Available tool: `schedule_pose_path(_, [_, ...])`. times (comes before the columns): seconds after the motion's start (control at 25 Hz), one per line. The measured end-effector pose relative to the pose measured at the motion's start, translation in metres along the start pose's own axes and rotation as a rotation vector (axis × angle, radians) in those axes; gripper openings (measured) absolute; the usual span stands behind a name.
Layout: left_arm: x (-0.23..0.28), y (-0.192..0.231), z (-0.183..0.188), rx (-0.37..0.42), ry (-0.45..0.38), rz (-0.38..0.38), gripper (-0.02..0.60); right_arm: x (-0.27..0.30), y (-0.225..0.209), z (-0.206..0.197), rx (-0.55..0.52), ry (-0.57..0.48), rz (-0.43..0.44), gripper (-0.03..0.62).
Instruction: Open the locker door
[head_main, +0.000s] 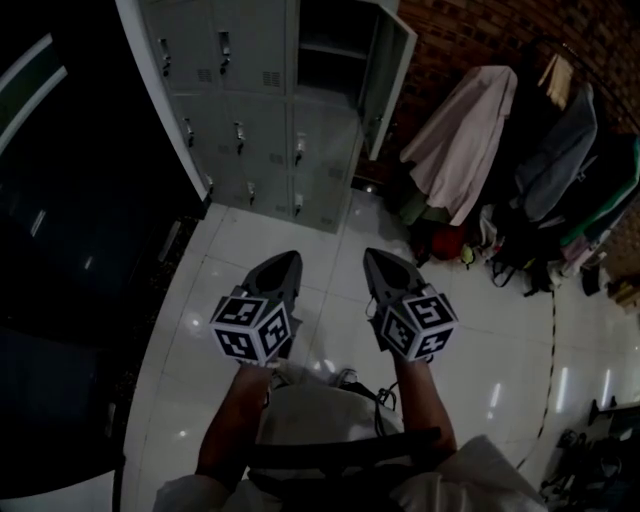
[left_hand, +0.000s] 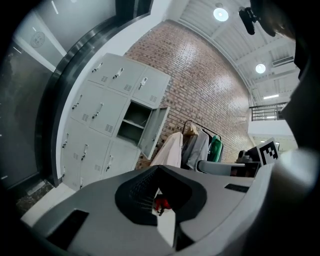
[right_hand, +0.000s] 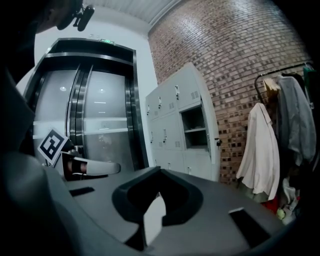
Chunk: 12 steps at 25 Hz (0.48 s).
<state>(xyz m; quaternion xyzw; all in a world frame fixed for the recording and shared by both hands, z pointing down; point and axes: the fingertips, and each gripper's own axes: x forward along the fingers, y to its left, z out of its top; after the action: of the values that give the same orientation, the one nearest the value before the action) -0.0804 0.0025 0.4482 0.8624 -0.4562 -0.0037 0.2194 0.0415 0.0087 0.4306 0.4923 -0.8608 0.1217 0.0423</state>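
The left gripper (head_main: 287, 265) and right gripper (head_main: 377, 262) point forward side by side, each with its jaws closed together on nothing. Open white floor (head_main: 330, 235) runs ahead to the lockers (head_main: 250, 110). A dark glass wall (head_main: 70, 200) edges the left and hung coats (head_main: 462, 140) crowd the right. One upper locker door (head_main: 388, 75) stands swung open. Only the left gripper view shows ceiling lights (left_hand: 220, 13), and only the right gripper view shows sliding glass doors (right_hand: 95, 115).
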Motion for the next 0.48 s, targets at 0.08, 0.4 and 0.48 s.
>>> schedule_pose_path(0.08, [0.002,-0.013,-0.003,0.006,0.005,-0.001,-0.003,-0.010,-0.006,-0.002,0.005,0.001,-0.001,0.000])
schedule_pose_path(0.4, [0.005,-0.035,-0.012,0.012,0.021,0.000,-0.003,-0.031,-0.017,-0.004,0.017,-0.011,-0.009,0.000])
schedule_pose_path(0.48, [0.007,-0.036,-0.013,0.014,0.023,-0.002,-0.003,-0.033,-0.021,-0.005,0.022,-0.013,-0.015,0.000])
